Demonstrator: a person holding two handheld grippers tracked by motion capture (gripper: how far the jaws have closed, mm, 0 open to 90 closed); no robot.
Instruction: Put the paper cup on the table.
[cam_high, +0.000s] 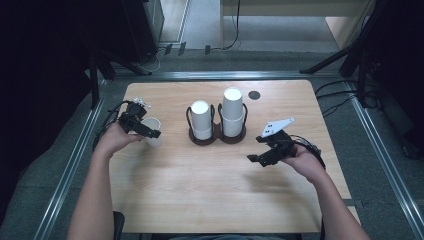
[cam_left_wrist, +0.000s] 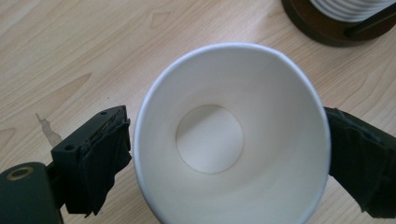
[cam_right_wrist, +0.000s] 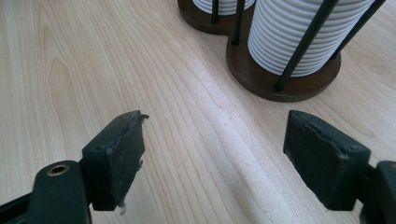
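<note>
A white paper cup (cam_high: 155, 141) stands mouth up at the left of the wooden table (cam_high: 200, 190). My left gripper (cam_high: 151, 130) is shut on it, and in the left gripper view the cup (cam_left_wrist: 261, 93) sits between the two black pads (cam_left_wrist: 100, 158), its inside empty. A dark wooden holder (cam_high: 217, 138) at the table's middle carries two stacks of white cups: a shorter left stack (cam_high: 201, 120) and a taller right stack (cam_high: 233, 112). My right gripper (cam_high: 255, 149) hovers open to the right of the holder with nothing between its jaws. Ahead of the right gripper (cam_right_wrist: 215, 154) rises the nearer stack (cam_right_wrist: 299, 37).
A small black round disc (cam_high: 254, 95) lies near the table's far edge. The holder's base (cam_left_wrist: 322, 28) is at the top right of the left gripper view. Metal rails (cam_high: 75, 165) run along the floor beside the table, and dark stands and cables lie beyond it.
</note>
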